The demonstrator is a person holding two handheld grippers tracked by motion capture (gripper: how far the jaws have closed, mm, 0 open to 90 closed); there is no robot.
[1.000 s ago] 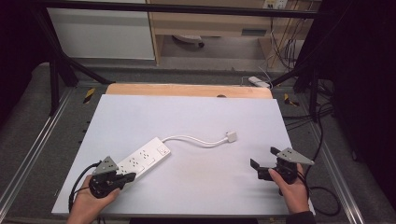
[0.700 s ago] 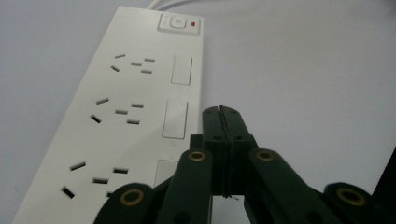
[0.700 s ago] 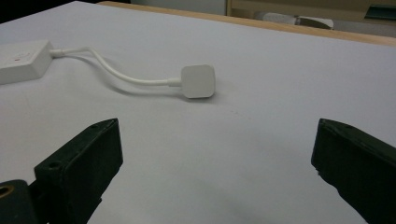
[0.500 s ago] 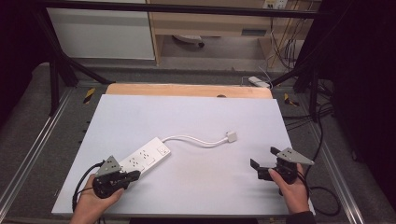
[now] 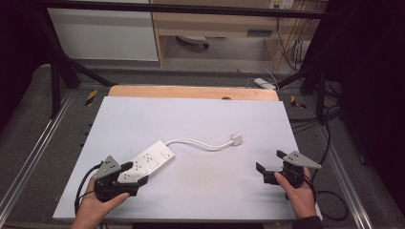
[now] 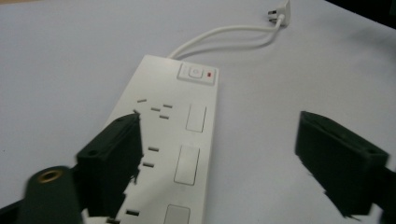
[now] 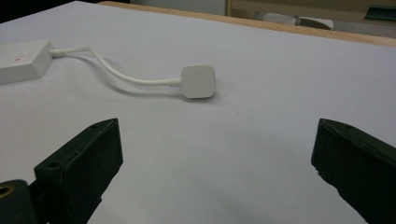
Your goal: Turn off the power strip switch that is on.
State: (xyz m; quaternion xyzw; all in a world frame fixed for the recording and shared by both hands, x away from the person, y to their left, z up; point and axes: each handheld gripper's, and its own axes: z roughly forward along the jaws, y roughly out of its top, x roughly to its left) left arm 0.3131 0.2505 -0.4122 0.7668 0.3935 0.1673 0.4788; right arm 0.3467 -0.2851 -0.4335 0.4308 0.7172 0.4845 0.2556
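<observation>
I have the left gripper [image 5: 136, 174] at the near end of the power strip [image 5: 149, 161]. Its jaws have just been opening and now stand spread, the strip's end lying between them with neither pad pressing on it. I judge this spread is there to straddle the strip's width before a grip.

The strip lies slantwise on the near left part of the white table [image 5: 200, 124], a long flat block of smooth white plastic with rounded corners, rows of socket slots, and a switch [image 6: 197, 73] with a small red mark at its far end.

From that end a short, glossy white cord [image 5: 200, 143] curves across to a squarish plug [image 7: 198, 81] lying flat near the table's middle.

My right gripper [image 5: 273, 168] rests low near the right edge, jaws wide apart on nothing, pointed at the plug, probably waiting to take it. The table surface looks matte and even.
</observation>
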